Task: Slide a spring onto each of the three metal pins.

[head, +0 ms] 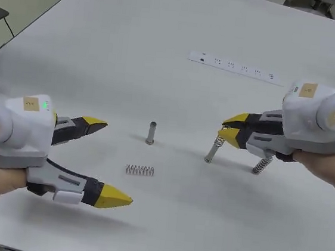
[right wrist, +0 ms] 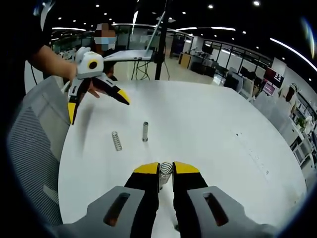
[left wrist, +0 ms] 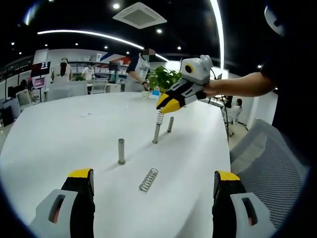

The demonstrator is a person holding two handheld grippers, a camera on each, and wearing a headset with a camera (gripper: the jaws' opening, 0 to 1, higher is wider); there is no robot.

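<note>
A bare metal pin stands upright mid-table. A loose spring lies on its side in front of it. My right gripper is shut on a spring that sits over the top of a second pin. The third pin wears a spring and leans under that gripper. My left gripper is wide open, holding nothing, just left of the loose spring.
A white power strip lies flat at the far side of the white table. The table's near edge runs just below my left hand. A mesh chair stands by the table. People stand in the office background.
</note>
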